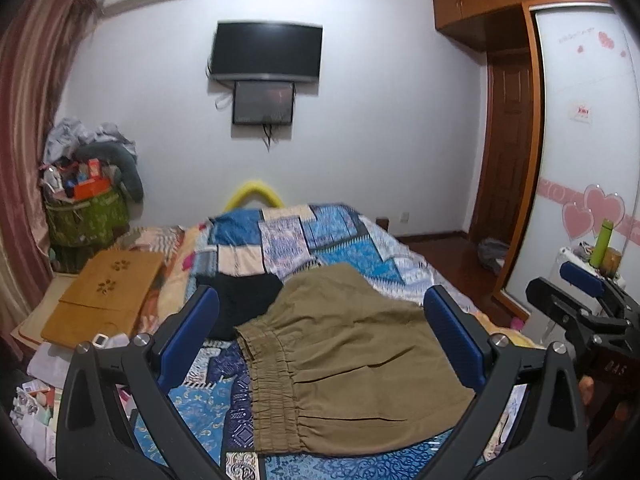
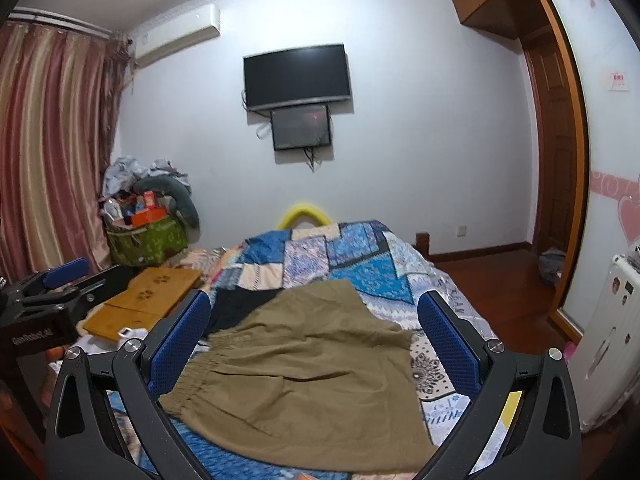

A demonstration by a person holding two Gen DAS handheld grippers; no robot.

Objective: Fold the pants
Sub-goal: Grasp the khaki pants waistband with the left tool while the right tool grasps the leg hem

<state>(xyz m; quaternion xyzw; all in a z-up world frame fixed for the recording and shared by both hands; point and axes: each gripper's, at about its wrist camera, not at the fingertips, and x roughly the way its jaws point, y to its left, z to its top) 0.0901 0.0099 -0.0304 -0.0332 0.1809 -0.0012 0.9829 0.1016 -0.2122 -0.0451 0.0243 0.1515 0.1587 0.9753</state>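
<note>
One bed (image 1: 360,240) carries one pair of olive pants (image 1: 352,360) and one black garment (image 1: 244,300). The left tongs (image 1: 320,328) and right tongs (image 2: 314,336) both hover spread wide above the pants, holding nothing.

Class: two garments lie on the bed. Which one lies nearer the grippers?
The khaki pants, with the gathered elastic waistband. The black garment lies farther up the quilt, partly tucked beneath them.

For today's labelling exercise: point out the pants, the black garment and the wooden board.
pants (image 1: 352,360), left wrist view, middle of the cloth
black garment (image 1: 244,300), left wrist view, its visible middle
wooden board (image 2: 148,300), right wrist view, top face
</note>
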